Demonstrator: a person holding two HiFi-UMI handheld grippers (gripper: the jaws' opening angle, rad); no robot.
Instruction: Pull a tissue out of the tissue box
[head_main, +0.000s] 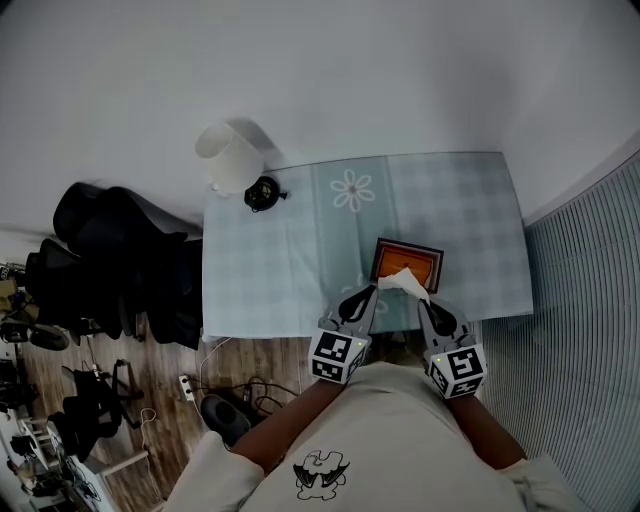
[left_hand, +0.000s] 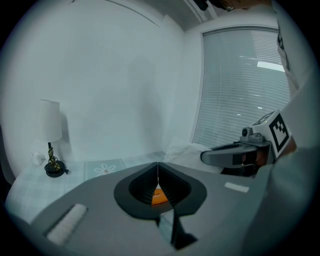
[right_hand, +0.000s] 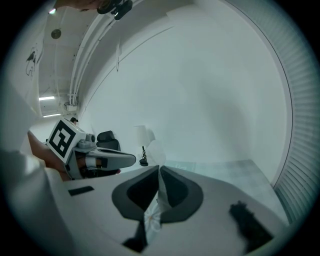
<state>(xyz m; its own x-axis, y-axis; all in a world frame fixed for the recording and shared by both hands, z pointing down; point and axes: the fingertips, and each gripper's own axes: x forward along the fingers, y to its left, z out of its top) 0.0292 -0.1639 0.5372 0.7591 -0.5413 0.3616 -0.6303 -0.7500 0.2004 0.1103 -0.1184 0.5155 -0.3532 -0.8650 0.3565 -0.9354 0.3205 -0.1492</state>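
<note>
On the checkered tablecloth, close to its near edge, lies the orange tissue box (head_main: 407, 262) with a dark rim. A white tissue (head_main: 404, 282) rises out of it toward me. My right gripper (head_main: 423, 302) is shut on the tissue; in the right gripper view the tissue (right_hand: 152, 216) hangs pinched between the closed jaws (right_hand: 159, 171). My left gripper (head_main: 371, 291) hovers just left of the box, shut with nothing in it. In the left gripper view its jaws (left_hand: 158, 168) meet, a sliver of the orange box (left_hand: 159, 196) shows below, and the tissue (left_hand: 187, 151) bulges beside the right gripper (left_hand: 231, 155).
A white table lamp (head_main: 229, 156) and a small black object (head_main: 263, 193) stand at the table's far left corner. Black chairs (head_main: 118, 262) crowd the table's left side, with cables and a power strip (head_main: 185, 386) on the wooden floor. Window blinds (head_main: 585, 300) run along the right.
</note>
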